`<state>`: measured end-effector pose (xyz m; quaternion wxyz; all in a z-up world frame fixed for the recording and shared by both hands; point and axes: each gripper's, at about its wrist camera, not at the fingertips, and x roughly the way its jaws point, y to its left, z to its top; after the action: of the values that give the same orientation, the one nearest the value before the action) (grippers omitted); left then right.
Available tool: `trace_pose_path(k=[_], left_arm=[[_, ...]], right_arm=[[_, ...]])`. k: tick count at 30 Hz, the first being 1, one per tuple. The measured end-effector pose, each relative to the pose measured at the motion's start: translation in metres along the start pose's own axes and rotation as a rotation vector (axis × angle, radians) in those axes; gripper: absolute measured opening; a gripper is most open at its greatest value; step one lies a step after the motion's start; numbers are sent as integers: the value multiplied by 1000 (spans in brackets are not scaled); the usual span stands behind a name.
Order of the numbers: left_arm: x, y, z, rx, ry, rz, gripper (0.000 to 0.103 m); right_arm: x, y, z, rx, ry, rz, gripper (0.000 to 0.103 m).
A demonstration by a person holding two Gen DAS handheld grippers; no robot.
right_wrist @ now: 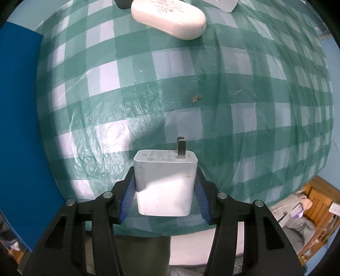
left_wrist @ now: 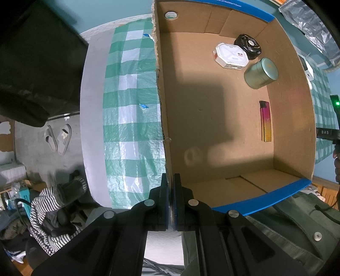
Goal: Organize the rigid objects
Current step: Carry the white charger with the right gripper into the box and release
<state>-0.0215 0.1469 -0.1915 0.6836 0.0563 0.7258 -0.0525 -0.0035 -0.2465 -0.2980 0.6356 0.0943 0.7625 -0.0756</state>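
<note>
The left claw (left_wrist: 171, 180) is clamped together on the near end of the left wall of an open cardboard box (left_wrist: 293, 118), the torn wall edge caught between its pads. To the left of that wall, the tabletop (left_wrist: 131, 102) is covered by a green-and-white checked plastic cloth. Inside the box, toward its far right corner, lie a white octagonal case (left_wrist: 230, 55), a black round case (left_wrist: 248, 45) touching it, and a green tin (left_wrist: 261, 73) on its side; a pink-and-yellow lighter (left_wrist: 265, 121) lies nearer along the right wall. The right claw (right_wrist: 165, 186) has a white plug adapter (right_wrist: 164, 182) between its blue pads, prongs pointing away; whether the pads press it I cannot tell. Beyond lies a white oval charger (right_wrist: 170, 18).
</note>
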Motion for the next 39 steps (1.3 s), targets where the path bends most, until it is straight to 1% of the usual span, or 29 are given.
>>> trace_pose_path(k=[2,5,8,11,12,13,16,27,30,35,39], left_arm=[[0,0,0,-1,0,0,3],[0,0,0,1,0,0,3],[0,0,0,1,1,-1,3],[0,0,1,5,2,-1,3],[-1,0,1,6,2,0,3],[-1,0,1,7,2,0,3],[-1,0,1,7,2,0,3],[-1,-1,1,17,2,-2,3],[-1,-1,1,19,2,-1,3],[0,-1,1,25,1,3,3],[0,-1,1,25,0,3,3]], right_arm=[[6,-3,0,9,20,10,54],[7,-6,-2,9,3,13,53],[9,10,-20,-2,-4,10,52],[11,16,-29,-26,-10,16,52],[7,16,-38,-30,-9,18,52],[9,25,-40,-39,-9,19,52],[3,31,-40,-75,-28,16,52],[-58,76,-38,-234,-110,47,52],[-83,89,-35,-293,-135,55,52],[-117,107,-19,-394,-168,47,52],[-144,113,-10,-475,-184,44,52]])
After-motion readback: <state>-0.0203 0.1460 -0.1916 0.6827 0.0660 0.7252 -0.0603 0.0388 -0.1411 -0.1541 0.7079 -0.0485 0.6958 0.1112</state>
